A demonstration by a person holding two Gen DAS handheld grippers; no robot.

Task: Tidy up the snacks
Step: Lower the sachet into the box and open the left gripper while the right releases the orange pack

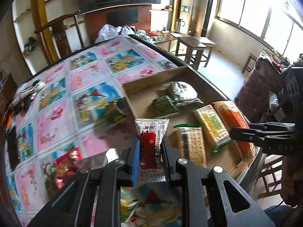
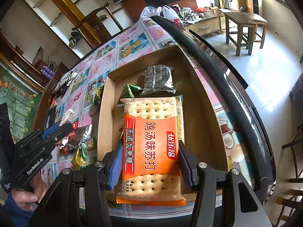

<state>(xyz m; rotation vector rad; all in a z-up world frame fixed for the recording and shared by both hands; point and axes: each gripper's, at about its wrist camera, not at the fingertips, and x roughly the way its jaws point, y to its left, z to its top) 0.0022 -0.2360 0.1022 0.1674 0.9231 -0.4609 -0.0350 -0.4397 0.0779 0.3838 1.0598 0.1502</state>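
My left gripper (image 1: 150, 147) is shut on a small white-and-red sachet (image 1: 151, 132), held upright above the table just left of the cardboard box (image 1: 189, 71). My right gripper (image 2: 151, 162) is shut on an orange cracker pack (image 2: 151, 143), its blue pads pressing both long sides, over the box's near end. Inside the box (image 2: 106, 113) lie a silver packet (image 2: 159, 79), a green packet (image 2: 130, 91) and another cracker pack (image 2: 180, 113) partly hidden under the orange one. In the left wrist view a yellow cracker pack (image 1: 210, 126) and a green-edged one (image 1: 191, 143) lie beside the orange pack (image 1: 231, 117).
Loose snack packets (image 2: 81, 141) are piled on the patterned tablecloth (image 1: 56, 94) left of the box, and a green packet (image 1: 115, 111) lies by its wall. The table's dark rim (image 2: 217, 66) runs close along the box's right side. Wooden stools (image 1: 191, 47) stand beyond.
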